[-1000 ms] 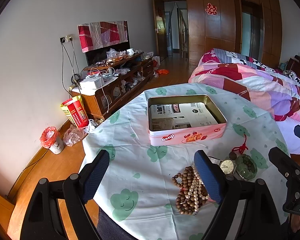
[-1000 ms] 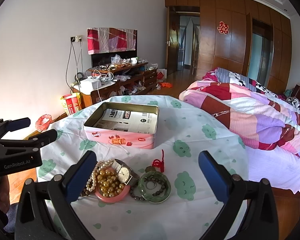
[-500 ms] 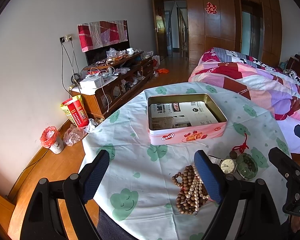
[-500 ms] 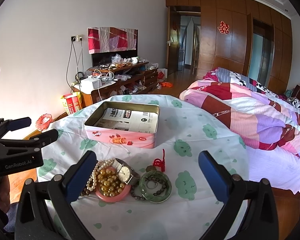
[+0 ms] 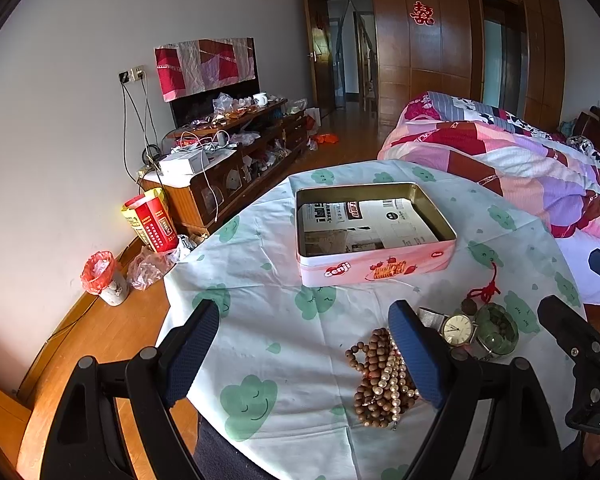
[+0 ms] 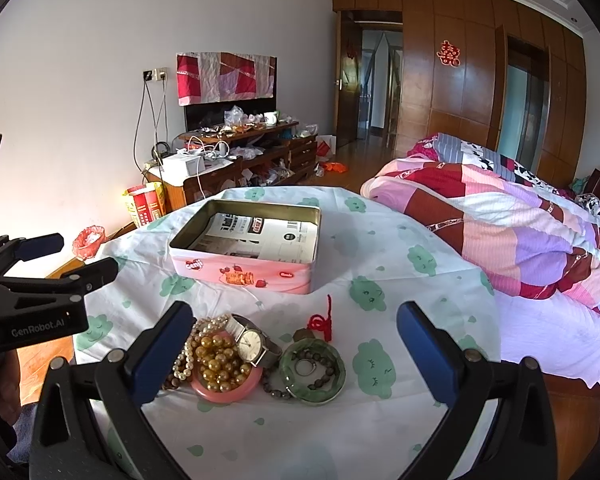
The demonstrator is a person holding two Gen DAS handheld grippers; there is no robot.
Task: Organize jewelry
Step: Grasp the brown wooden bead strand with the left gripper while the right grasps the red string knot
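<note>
Left wrist: finger (image 5: pixel 416 354) partly hiding beads (image 5: pixel 380 380)

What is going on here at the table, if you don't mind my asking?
A person holds a claw in each hand over a table. The left claw and right claw are both open and hold nothing. A watch, beads and a green bangle lie on the cloth, none yet in the pink tin.

You face a cluttered wooden cabinet (image 6: pixel 236 164) against the white wall (image 6: pixel 80 60); right of it, a doorway (image 6: pixel 374 80), then a quilted bed (image 6: pixel 500 216)
</note>
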